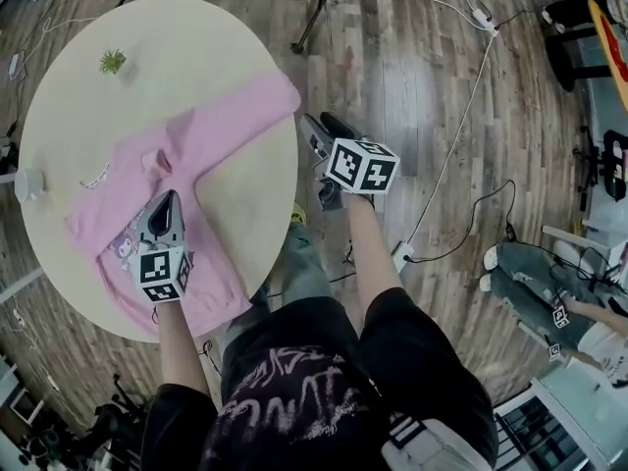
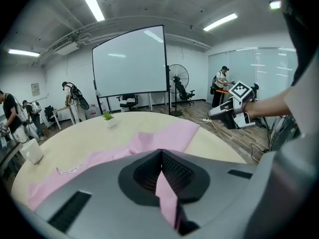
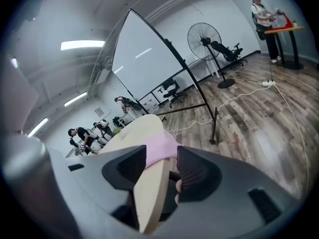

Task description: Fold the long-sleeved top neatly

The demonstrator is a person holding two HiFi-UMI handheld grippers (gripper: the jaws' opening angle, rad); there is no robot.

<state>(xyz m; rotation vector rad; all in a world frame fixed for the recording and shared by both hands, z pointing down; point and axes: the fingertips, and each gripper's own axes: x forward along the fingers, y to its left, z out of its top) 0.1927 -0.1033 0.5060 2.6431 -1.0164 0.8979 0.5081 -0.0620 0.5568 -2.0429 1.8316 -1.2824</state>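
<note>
Head view is showing a round table [image 1: 250, 180] standing on a wooden floor [image 1: 392, 86]. A pink long-sleeved top [image 1: 211, 130] is lying spread across the table, with one sleeve reaching the right edge. The left gripper [image 1: 170, 197] is sitting over the lower part of the top, with its jaws closed together and pinching a fold of pink cloth. The right gripper [image 1: 316, 124] is hanging just beside the table edge near that sleeve end. Its jaws are standing apart and gripping nothing, and the table rim is showing between them. A small plant [image 1: 113, 62] is standing on the far side of the table.
</note>
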